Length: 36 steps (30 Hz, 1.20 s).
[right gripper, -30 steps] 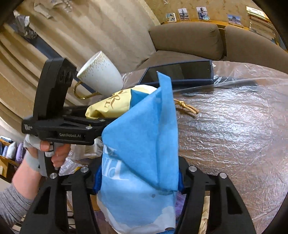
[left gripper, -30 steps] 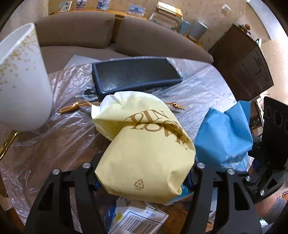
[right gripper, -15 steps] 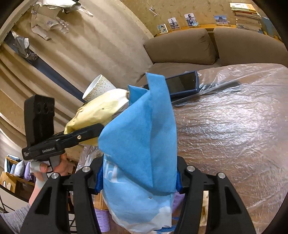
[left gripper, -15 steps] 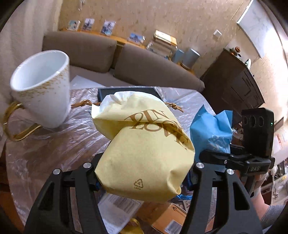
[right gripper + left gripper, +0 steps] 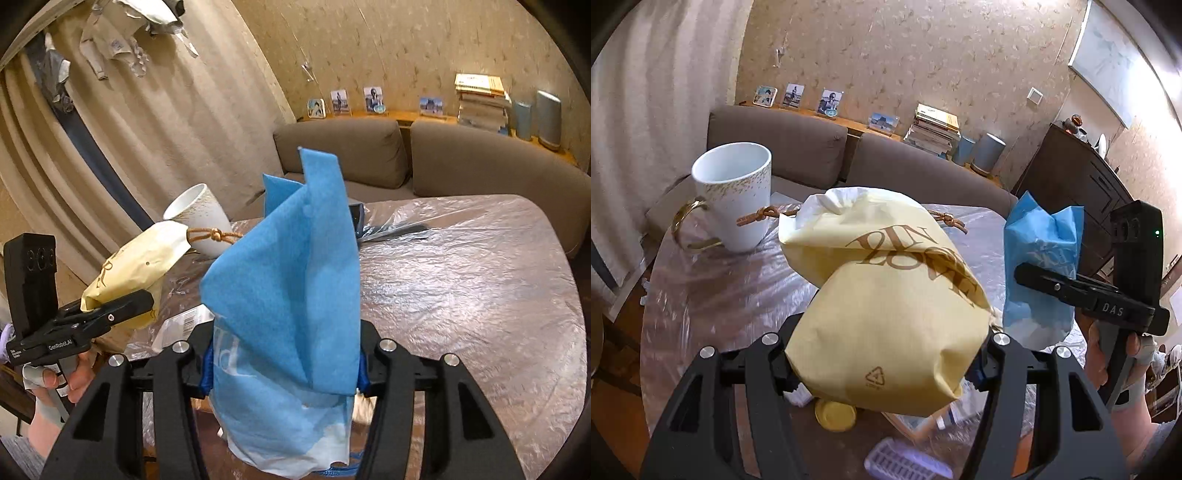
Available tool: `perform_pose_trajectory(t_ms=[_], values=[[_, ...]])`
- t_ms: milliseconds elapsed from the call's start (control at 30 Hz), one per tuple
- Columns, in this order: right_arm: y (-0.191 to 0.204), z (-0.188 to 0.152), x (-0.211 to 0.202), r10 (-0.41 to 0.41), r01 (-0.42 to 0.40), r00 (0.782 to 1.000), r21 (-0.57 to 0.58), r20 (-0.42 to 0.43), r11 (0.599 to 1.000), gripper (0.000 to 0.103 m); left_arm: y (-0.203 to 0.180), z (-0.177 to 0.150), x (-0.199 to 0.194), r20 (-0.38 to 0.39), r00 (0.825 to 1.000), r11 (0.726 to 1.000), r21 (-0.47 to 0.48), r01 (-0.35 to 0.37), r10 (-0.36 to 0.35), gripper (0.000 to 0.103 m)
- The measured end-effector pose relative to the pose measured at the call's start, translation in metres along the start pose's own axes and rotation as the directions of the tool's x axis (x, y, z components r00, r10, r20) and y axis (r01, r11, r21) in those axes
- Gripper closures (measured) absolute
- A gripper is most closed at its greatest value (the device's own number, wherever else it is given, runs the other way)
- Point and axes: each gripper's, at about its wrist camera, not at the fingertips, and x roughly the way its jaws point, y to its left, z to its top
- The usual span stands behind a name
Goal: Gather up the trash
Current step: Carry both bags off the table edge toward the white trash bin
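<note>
Gripping a pale yellow drawstring bag (image 5: 886, 317) between its two black fingers, our left gripper (image 5: 886, 363) is filling the lower centre of the left wrist view; the bag is bulging upward toward the middle of the frame, with brown lettering across its fold and tan knotted cords (image 5: 762, 216) trailing from its gathered top. We are seeing our right gripper (image 5: 286, 363) in the lower centre of the right wrist view, its jaws closing on a blue and white bag (image 5: 291, 288) that is standing up between the pads and rising to a point in the middle of the frame. Both bags are hanging above a table (image 5: 480, 295) covered in crinkled clear plastic film. In the left wrist view, the blue bag is showing at the right, pinched by the other gripper, with a hand (image 5: 1108, 354) wrapping the handle below it. At the left of that view, a white mug (image 5: 737, 195) with gold speckles and a gold handle is standing on the table. Below the yellow bag, a round yellow lid (image 5: 836, 415) and a pale lilac ridged tray (image 5: 905, 459) are lying at the bottom edge. Behind the table, a brown sofa (image 5: 461, 162) is running along the wall, with framed photos (image 5: 341, 100) and stacked books (image 5: 480, 99) on the shelf above it.
</note>
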Motion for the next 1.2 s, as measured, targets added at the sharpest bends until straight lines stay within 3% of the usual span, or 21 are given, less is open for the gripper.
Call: perform_pose_trajectory(t_ms=[367, 700, 867, 1033, 1200], values=[[0.020, -0.049, -0.040, -0.098, 0.098, 0.995, -0.047, 0.017, 0.994, 0.050, -0.026, -0.044, -0.036, 0.042, 0.998, 0.998, 0.018, -0.055, 0.054, 0.040], [0.030, -0.114, -0.080, -0.079, 0.079, 0.997, -0.019, -0.015, 0.997, 0.050, -0.050, -0.091, -0.053, 0.023, 0.996, 0.995, 0.052, -0.085, 0.084, 0.040], [0.037, -0.138, -0.097, -0.101, 0.100, 0.995, -0.038, -0.028, 0.994, 0.050, -0.061, -0.114, -0.059, 0.002, 0.994, 0.991, 0.076, -0.108, 0.108, 0.040], [0.035, -0.157, -0.106, -0.071, 0.069, 0.996, -0.031, -0.063, 0.997, 0.050, -0.066, -0.133, -0.068, -0.011, 0.992, 0.987, 0.100, -0.125, 0.126, 0.040], [0.037, -0.172, -0.107, -0.044, 0.042, 0.994, -0.023, -0.102, 0.999, 0.051, -0.068, -0.149, -0.081, -0.030, 0.997, 0.991, 0.118, -0.068, 0.072, 0.040]])
